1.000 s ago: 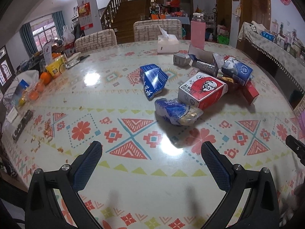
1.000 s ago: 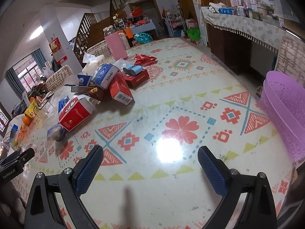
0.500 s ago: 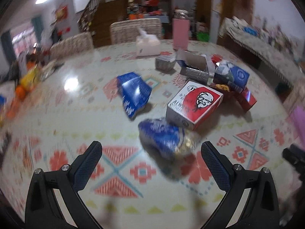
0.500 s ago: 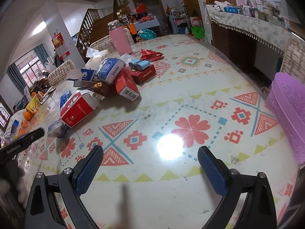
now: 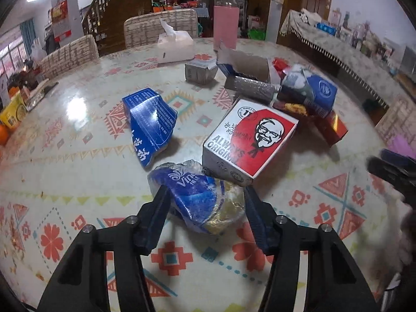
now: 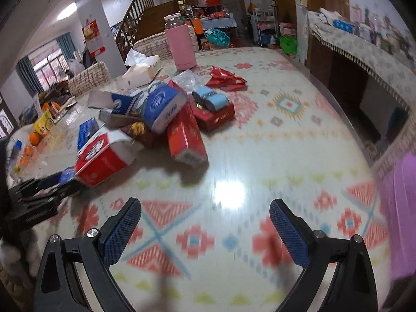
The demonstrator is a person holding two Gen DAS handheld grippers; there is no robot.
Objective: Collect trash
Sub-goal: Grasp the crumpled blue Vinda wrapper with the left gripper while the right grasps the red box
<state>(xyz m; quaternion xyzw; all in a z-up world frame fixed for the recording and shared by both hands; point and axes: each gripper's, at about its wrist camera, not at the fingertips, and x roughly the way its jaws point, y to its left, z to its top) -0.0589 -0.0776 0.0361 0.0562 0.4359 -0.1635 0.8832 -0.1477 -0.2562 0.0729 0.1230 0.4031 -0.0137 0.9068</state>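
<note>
left gripper: jaws just closing, pads at both sides of wrapper | wrapper: on table, near, long axis across jaws | right gripper: wide open, empty, farther right

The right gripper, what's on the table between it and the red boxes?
Nothing: in the right wrist view only bare patterned table lies between the open right gripper and the red boxes.

A wooden staircase rises behind woven chairs; curtained window (bright daylight) at left.
</note>
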